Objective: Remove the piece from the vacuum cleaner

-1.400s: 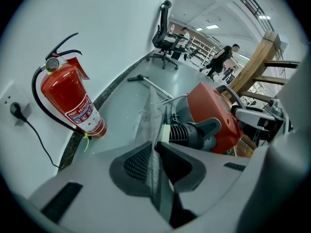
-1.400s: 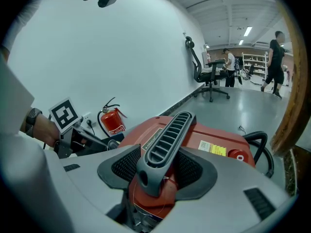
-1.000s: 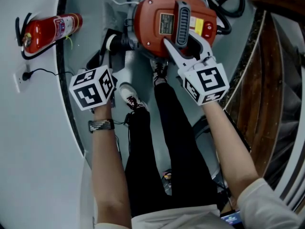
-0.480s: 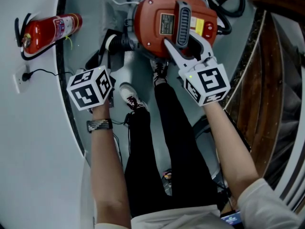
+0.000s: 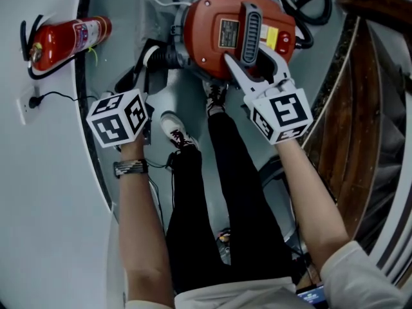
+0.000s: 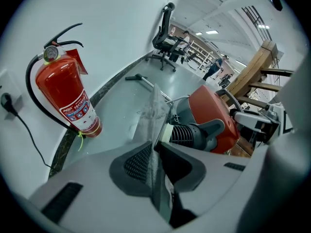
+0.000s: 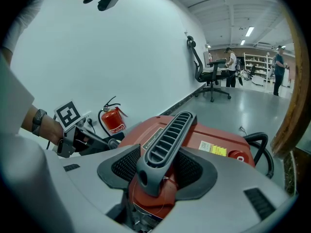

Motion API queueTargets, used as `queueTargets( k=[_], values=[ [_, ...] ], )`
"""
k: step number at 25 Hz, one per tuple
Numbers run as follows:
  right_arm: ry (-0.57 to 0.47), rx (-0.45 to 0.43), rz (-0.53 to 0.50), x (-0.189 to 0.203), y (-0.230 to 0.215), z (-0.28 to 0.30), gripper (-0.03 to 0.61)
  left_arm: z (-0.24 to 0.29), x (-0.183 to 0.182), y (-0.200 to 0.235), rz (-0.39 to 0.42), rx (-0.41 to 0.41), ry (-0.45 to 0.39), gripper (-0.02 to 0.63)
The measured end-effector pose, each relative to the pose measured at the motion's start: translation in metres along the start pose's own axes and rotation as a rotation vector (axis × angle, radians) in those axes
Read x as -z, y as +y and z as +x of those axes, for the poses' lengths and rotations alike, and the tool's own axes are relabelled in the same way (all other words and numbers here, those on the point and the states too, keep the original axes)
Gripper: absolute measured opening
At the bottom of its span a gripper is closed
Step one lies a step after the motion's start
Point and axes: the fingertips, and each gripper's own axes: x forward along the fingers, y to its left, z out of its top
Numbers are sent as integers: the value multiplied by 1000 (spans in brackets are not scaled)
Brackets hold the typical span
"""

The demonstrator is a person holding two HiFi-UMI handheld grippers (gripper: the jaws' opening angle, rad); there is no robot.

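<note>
A red vacuum cleaner stands on the floor in front of the person's feet, with a grey ribbed handle on top. My right gripper straddles the near end of that handle, pads against its sides. My left gripper sits left of the vacuum cleaner, near its black ribbed hose connector. In the left gripper view the left gripper is shut on a thin translucent piece that sticks up edge-on, with the hose connector and the red body behind it.
A red fire extinguisher lies by the curved wall at the left, beside a plugged-in wall socket. The person's shoes stand just before the vacuum cleaner. A black hose coils behind it. Wooden stairs run along the right.
My left gripper has drifted a little to the left, away from the vacuum cleaner. The right gripper stays on the handle.
</note>
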Motion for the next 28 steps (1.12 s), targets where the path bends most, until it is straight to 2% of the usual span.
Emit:
queueTargets(
  k=[13,24,28],
  values=[
    [-4,6,-7,-1,-1,0,215,0,0,-2,41,48,-10,44],
    [-1,2,-6,0,0,0,215,1,-2,2,96,6,27,44],
    [1,2,-7,0,-1,0,215,1,-5,11,81,-31,19,29]
  ],
)
